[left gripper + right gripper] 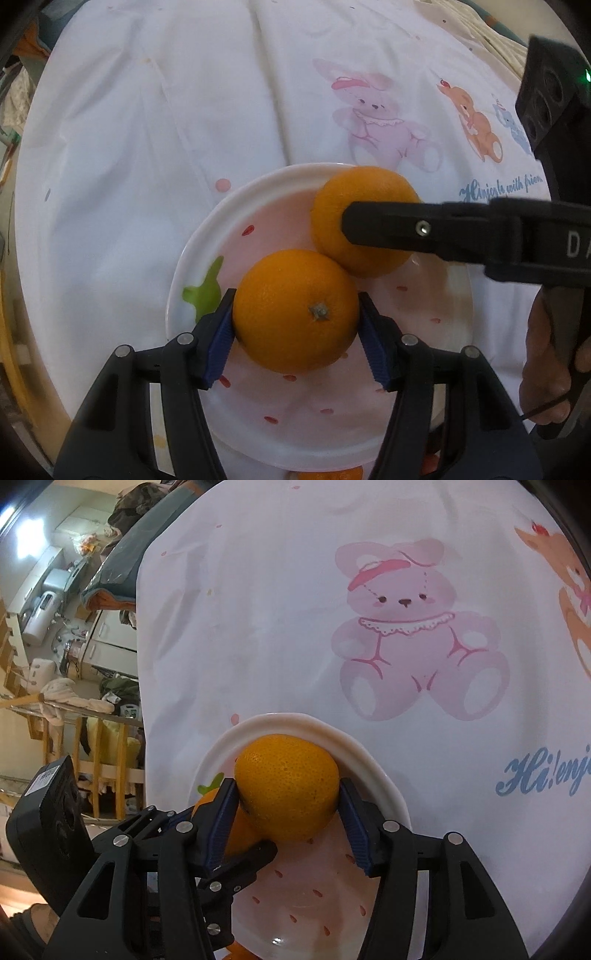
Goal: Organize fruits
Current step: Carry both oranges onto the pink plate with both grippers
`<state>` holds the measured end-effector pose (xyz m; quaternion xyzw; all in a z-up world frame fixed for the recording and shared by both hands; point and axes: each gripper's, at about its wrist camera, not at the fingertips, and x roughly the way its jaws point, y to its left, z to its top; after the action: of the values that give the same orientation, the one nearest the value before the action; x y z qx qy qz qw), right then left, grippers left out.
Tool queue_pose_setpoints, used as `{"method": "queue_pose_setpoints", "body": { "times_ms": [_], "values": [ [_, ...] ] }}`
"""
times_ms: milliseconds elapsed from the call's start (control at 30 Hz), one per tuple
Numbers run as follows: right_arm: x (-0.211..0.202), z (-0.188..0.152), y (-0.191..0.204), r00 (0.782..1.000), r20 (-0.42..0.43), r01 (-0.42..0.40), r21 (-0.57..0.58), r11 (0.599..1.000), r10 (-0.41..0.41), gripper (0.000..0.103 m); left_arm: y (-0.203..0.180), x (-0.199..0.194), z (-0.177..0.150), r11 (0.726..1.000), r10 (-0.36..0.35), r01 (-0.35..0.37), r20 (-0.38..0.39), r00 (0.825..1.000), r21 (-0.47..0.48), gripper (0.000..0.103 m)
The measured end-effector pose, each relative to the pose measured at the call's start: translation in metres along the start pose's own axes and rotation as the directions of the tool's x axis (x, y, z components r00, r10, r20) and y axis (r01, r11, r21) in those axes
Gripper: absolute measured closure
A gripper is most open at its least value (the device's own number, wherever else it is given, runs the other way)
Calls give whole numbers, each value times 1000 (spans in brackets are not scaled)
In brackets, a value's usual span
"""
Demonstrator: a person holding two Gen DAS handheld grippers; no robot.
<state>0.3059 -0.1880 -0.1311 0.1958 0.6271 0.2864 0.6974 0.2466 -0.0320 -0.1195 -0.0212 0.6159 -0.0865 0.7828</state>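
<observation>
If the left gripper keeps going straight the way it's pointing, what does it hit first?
The left gripper already has an orange between its fingers, so that meets it first. Pointing steeply down, it would then press toward the strawberry-print plate underneath; exact clearance is unclear.

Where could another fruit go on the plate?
Crowded: two oranges touch mid-plate, gripped by the left gripper and right gripper. Free: the plate below the near orange, and the cloth beyond the rim.

The left wrist view looks steeply down, close over the plate (192, 266); the right wrist view slants lower across it. Both share the plate, both oranges and, seemingly, the same table cloth (258, 609).
</observation>
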Motion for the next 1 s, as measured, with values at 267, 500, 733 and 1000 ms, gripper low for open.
{"method": "queue_pose_setpoints", "body": {
  "times_ms": [267, 500, 733, 1000],
  "values": [
    [-11, 1, -4, 1000, 12, -25, 51, 998, 24, 25, 6, -5, 6, 1000, 3, -3, 19, 1000, -18, 40],
    [-24, -1, -7, 999, 34, -8, 61, 998, 5, 25, 7, -11, 10, 1000, 25, -24, 77, 997, -7, 41],
    [-33, -5, -4, 999, 49, -13, 57, 998, 10, 25, 6, -12, 11, 1000, 26, -26, 65, 998, -8, 40],
    [-41, -6, -4, 997, 71, -5, 69, 998, 0, 25, 3, -14, 8, 1000, 10, -8, 57, 998, -25, 33]
  ]
}}
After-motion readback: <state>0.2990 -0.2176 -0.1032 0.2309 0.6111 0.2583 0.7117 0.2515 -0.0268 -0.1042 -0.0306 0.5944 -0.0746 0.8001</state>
